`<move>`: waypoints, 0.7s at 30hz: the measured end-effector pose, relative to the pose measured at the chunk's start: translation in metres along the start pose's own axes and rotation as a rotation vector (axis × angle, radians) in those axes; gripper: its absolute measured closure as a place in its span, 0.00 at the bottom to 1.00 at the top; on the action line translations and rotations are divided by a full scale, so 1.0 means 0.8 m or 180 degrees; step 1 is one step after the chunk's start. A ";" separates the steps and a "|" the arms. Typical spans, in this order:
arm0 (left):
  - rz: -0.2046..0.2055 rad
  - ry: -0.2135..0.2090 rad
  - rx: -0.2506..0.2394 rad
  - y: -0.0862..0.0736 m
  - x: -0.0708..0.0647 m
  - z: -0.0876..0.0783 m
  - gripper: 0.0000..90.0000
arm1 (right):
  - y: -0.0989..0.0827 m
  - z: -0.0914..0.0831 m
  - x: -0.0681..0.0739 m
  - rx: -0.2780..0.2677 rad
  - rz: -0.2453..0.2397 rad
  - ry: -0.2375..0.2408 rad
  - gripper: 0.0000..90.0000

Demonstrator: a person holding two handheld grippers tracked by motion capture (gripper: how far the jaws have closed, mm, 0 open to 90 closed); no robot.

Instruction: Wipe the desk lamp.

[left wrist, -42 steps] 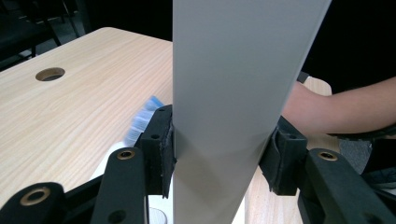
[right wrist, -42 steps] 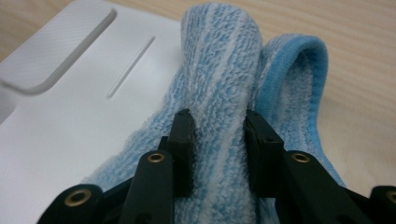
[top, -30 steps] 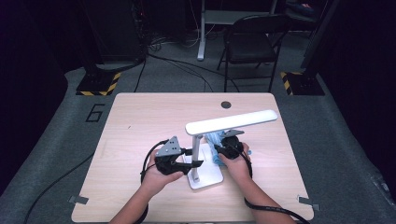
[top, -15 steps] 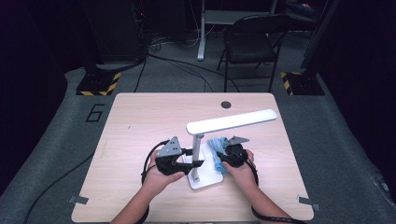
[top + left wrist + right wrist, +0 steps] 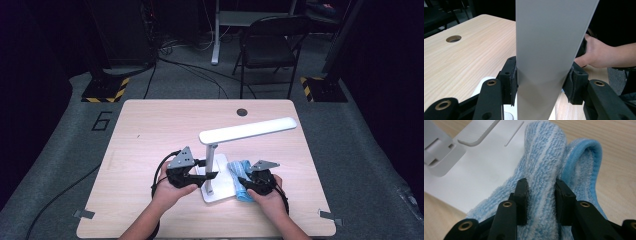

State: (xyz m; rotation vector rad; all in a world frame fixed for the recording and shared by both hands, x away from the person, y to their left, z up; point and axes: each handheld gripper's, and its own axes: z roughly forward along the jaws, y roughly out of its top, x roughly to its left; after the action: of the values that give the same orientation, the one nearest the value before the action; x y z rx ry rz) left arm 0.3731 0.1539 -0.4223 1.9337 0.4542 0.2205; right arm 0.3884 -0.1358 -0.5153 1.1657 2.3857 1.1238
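Left gripper (image 5: pixel 541 87) clamps lamp post (image 5: pixel 554 50), right gripper (image 5: pixel 540 195) pinches blue cloth (image 5: pixel 549 157) on lamp base (image 5: pixel 222 186) near worktop's front edge; hard wiping risks tipping lamp.

- The left gripper (image 5: pixel 209 175) is black, with a grey 3-cornered plate (image 5: pixel 182 159) on top and a black cable (image 5: pixel 159 176) looping off its rear.
- The right gripper (image 5: pixel 242 181) is black too, under a like grey plate (image 5: pixel 264 164).
- In the gripper views each jaw is a black bar with brass-ringed screw holes (image 5: pixel 491 82) and a dark ribbed pad (image 5: pixel 523 195) at its tip.
- Both forearms (image 5: pixel 145 227) are bare, with no sleeve in sight.
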 end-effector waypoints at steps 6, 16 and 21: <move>0.0004 -0.0032 -0.0021 0.000 0.001 0.001 0.58 | -0.004 -0.005 0.000 0.0015 -0.0038 0.0027 0.74; -0.0021 -0.0078 -0.0049 -0.002 0.004 0.001 0.57 | 0.012 0.012 -0.007 0.0011 -0.0078 -0.0058 0.73; -0.0021 -0.0087 -0.0047 -0.002 0.004 0.001 0.57 | 0.023 0.025 -0.013 -0.0017 -0.0052 -0.0092 0.72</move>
State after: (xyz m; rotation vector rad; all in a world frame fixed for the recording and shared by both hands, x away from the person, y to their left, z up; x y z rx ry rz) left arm 0.3761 0.1552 -0.4246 1.9182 0.4398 0.1926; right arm 0.4163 -0.1259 -0.5161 1.1510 2.3649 1.1000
